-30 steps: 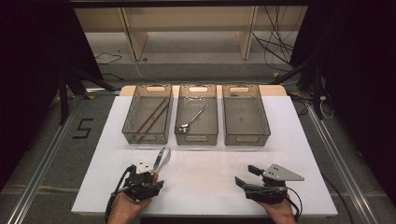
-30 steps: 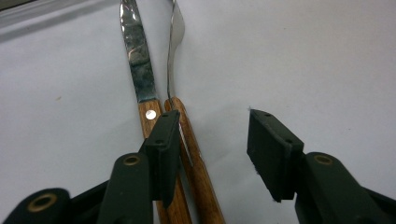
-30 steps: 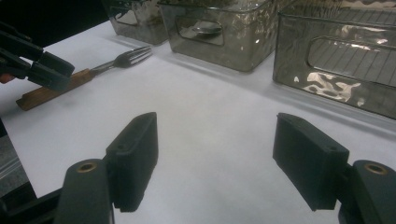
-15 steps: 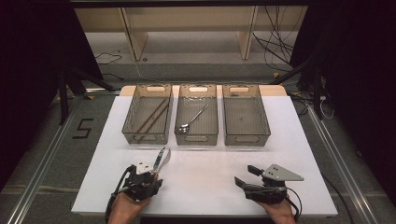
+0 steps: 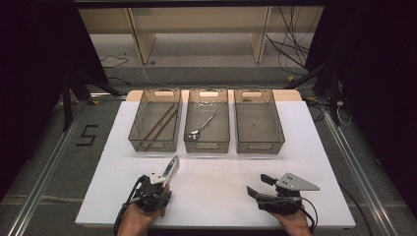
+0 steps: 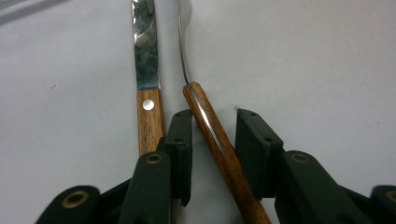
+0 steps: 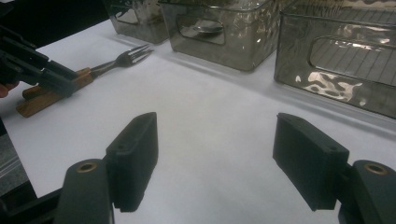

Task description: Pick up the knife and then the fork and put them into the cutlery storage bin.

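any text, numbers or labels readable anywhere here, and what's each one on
"5": a dark numeral marked on the grey floor, left of the white table.
Nothing else reads as text: the three clear bins, the wooden-handled knife and the wooden-handled fork carry no visible label or brand.

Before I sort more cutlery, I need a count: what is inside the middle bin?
Inside the middle bin lies one metal spoon, bowl toward the person. The bin's near end is hard to see through its tinted wall.
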Available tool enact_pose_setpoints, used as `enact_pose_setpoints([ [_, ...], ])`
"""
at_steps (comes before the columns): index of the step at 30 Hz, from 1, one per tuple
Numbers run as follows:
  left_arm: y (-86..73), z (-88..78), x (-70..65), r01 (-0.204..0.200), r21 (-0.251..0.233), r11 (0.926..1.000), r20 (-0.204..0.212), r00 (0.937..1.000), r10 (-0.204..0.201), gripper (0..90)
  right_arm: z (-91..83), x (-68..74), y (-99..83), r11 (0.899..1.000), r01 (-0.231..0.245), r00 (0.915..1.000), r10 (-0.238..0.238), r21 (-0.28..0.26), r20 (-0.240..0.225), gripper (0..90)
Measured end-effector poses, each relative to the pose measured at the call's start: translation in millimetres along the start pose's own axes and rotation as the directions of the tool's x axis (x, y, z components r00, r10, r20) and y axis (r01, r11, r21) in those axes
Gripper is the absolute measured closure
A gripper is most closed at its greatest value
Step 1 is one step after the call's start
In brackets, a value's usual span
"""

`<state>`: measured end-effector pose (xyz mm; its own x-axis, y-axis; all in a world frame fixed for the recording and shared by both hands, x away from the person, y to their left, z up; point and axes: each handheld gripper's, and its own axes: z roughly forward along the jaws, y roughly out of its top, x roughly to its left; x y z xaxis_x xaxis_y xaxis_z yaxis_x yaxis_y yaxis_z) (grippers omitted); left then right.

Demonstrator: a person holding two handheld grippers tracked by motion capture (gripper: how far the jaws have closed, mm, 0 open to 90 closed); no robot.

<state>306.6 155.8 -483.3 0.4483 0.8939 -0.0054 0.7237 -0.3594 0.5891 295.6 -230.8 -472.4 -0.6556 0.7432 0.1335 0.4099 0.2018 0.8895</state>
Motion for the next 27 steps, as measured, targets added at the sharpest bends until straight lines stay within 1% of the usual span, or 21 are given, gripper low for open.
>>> enact_pose_setpoints([
  [5, 1.6, 1.8, -2.3, -0.012, -0.015, 0.9998, -0.004, 0.9999, 0.012, 70.1, 0.2, 0.6, 0.3, 1.0, 0.003, 1.0, -0.003, 0.001, 0.001, 31.6],
  [11, 3.0, 2.8, 0.5, -0.002, -0.018, 0.9998, 0.024, 0.9997, 0.002, 73.3, 0.2, 0.7, 0.2, 1.0, 0.004, 1.0, -0.004, 0.002, 0.001, 31.7],
  [13, 3.5, 3.1, 1.9, -0.002, -0.018, 0.9998, 0.026, 0.9997, 0.003, 74.6, 0.3, 0.6, 0.2, 1.0, 0.004, 1.0, -0.004, 0.002, 0.002, 31.8],
  [16, 4.1, 3.7, 2.9, -0.004, -0.019, 0.9998, 0.034, 0.9994, 0.005, 79.2, 0.3, 0.6, 0.2, 1.0, 0.005, 1.0, -0.005, 0.002, 0.002, 31.8],
  [22, 3.7, 3.8, 4.6, 0.001, -0.021, 0.9998, 0.044, 0.9991, 0.0, 79.8, 0.5, 0.9, 0.1, 1.0, 0.005, 1.0, -0.005, 0.003, 0.002, 31.8],
  [27, 3.1, 4.3, 9.2, 0.018, -0.028, 0.9994, 0.077, 0.9969, -0.016, 80.4, 0.4, 0.9, 0.3, 1.0, 0.005, 1.0, -0.006, 0.003, 0.002, 31.8],
])
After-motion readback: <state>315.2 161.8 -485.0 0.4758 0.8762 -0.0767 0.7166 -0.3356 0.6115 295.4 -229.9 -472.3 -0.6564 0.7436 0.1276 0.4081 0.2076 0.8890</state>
